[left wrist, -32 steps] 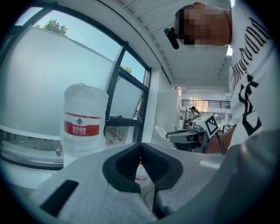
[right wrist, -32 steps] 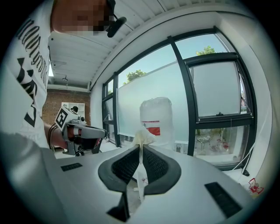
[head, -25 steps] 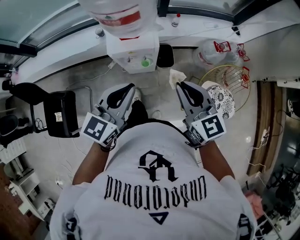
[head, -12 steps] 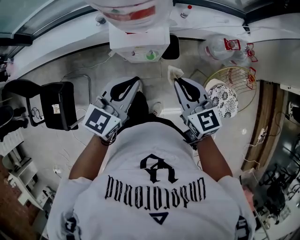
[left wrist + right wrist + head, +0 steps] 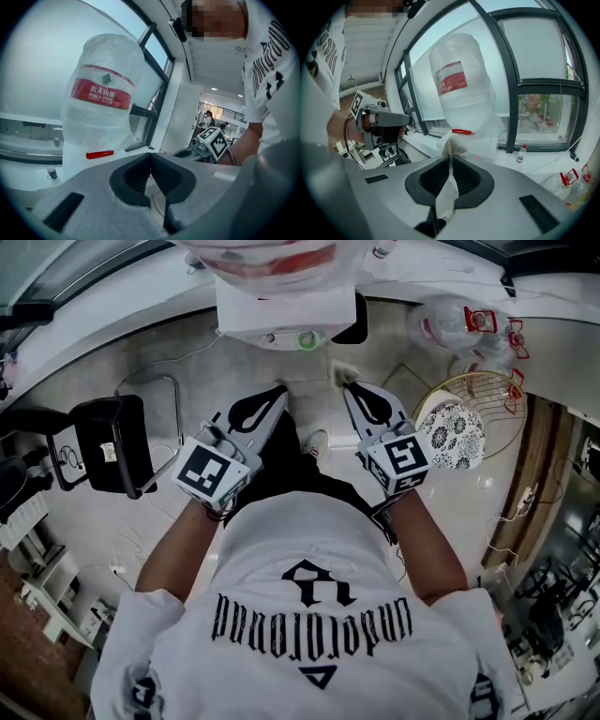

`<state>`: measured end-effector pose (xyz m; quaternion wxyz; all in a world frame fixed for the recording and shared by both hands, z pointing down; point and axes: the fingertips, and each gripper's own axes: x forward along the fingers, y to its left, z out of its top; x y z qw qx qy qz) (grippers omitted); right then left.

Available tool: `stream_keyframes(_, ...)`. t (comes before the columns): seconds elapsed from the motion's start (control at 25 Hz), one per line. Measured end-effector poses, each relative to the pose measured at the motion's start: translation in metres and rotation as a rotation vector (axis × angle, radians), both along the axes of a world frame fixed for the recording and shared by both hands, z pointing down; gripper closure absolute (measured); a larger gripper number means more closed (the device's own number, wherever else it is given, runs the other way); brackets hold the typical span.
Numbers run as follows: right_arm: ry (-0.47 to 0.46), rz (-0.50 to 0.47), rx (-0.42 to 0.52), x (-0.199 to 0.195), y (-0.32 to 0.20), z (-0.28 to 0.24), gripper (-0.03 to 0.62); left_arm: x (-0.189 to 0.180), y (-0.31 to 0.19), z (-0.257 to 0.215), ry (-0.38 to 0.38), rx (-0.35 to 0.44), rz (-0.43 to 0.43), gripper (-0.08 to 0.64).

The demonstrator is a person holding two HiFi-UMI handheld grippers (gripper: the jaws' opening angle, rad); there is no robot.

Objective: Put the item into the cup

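Observation:
My right gripper (image 5: 348,386) is shut on a small pale sachet (image 5: 451,149), like a tea bag. Its crumpled top sticks out past the tips, and its body runs back between the pads (image 5: 465,180). The sachet (image 5: 339,372) also shows as a cream scrap in the head view. My left gripper (image 5: 277,392) is shut with nothing in it; its tips (image 5: 151,157) meet. Both grippers are held up side by side in front of a white water dispenser (image 5: 281,307) with a large bottle (image 5: 103,93) on top. A small cup (image 5: 51,173) stands on the white sill, left of the dispenser.
A black chair (image 5: 105,442) stands at the left. At the right are a gold wire stand (image 5: 487,395) with a patterned plate (image 5: 457,435) and a clear plastic bag (image 5: 459,320). A small red-capped bottle (image 5: 520,153) stands on the sill by the window.
Both grippers and the person have drawn nearer to the water dispenser, which has slid toward the top of the head view. The sachet stays pinched in the right gripper.

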<state>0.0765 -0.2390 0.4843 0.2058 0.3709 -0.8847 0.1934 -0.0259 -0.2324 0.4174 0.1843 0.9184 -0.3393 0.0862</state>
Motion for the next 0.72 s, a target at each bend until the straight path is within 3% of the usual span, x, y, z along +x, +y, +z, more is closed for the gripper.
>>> stream_keyframes(0.52, 0.080, 0.008, -0.153, -0.007, -0.035, 0.126, 0.561, 0.009, -0.036, 0.090, -0.026, -0.074, 0.065, 0.548)
stream_keyframes(0.72, 0.110, 0.012, -0.183, -0.004, -0.045, 0.170, 0.562, 0.018, -0.046, 0.128, 0.015, -0.128, 0.051, 0.548)
